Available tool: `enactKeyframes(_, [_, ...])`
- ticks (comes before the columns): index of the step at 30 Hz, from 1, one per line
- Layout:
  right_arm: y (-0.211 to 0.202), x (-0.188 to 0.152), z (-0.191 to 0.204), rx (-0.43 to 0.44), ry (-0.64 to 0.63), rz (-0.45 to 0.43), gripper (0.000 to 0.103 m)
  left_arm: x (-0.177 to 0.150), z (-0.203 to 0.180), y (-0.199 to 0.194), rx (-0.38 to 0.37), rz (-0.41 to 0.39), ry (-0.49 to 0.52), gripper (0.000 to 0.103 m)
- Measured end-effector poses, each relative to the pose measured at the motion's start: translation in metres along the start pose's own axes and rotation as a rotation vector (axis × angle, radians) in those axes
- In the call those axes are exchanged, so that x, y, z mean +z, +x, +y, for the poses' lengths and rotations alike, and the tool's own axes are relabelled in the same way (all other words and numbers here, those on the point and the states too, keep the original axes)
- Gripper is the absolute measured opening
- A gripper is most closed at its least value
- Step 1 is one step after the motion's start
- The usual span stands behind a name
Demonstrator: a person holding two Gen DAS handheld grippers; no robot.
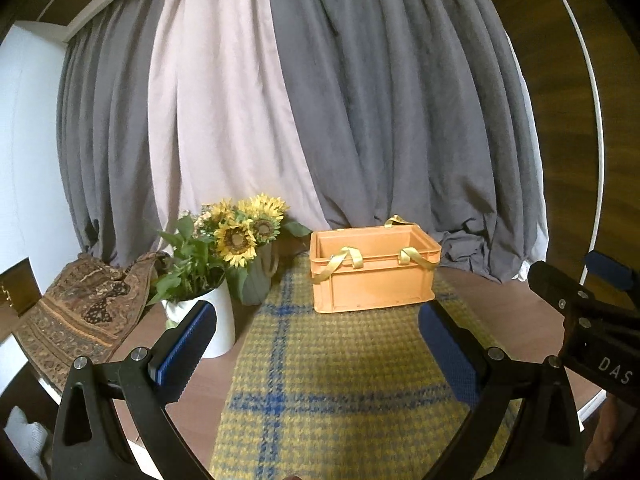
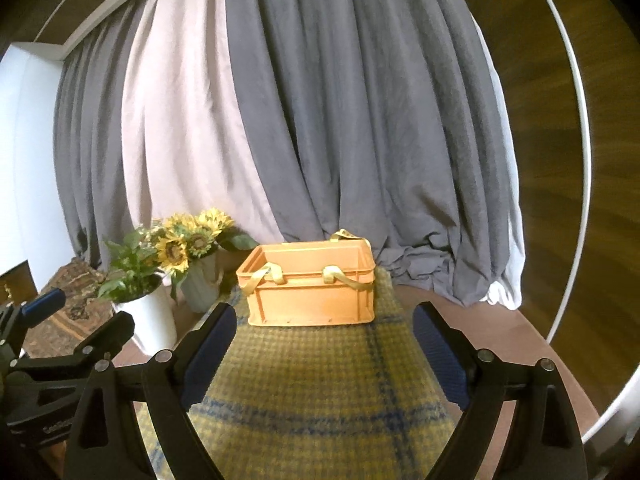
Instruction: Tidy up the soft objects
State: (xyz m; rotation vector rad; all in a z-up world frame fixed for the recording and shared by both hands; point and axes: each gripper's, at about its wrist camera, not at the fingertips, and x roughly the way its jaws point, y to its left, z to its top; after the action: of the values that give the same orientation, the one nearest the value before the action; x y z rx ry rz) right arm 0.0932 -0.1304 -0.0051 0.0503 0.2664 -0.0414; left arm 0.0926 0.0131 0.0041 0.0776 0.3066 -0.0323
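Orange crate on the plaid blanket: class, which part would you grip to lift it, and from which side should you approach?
Grip the orange crate by its yellow strap handles, coming from the near side, where both loops hang over the front wall facing the grippers. The left gripper and right gripper both stand open and empty, one for each loop. The walls look too wide to pinch.

clear: plaid cloth (image 1: 340, 360) | blocked: crate (image 1: 372, 276), white vase (image 1: 218, 320)
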Motion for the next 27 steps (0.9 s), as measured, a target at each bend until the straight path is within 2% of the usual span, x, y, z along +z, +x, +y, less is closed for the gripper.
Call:
enactKeyframes(13, [-0.052, -0.014, 0.002, 0.003, 0.001, -0.001, 0.091, -0.012, 0.004, -0.045, -0.017, -0.009, -0.009, 0.103])
enactKeyframes(27, [-0.071, -0.021, -0.002, 0.000, 0.008, 0.003, 0.091, -0.019, 0.000, -0.065, -0.009, -0.017, -0.004, 0.103])
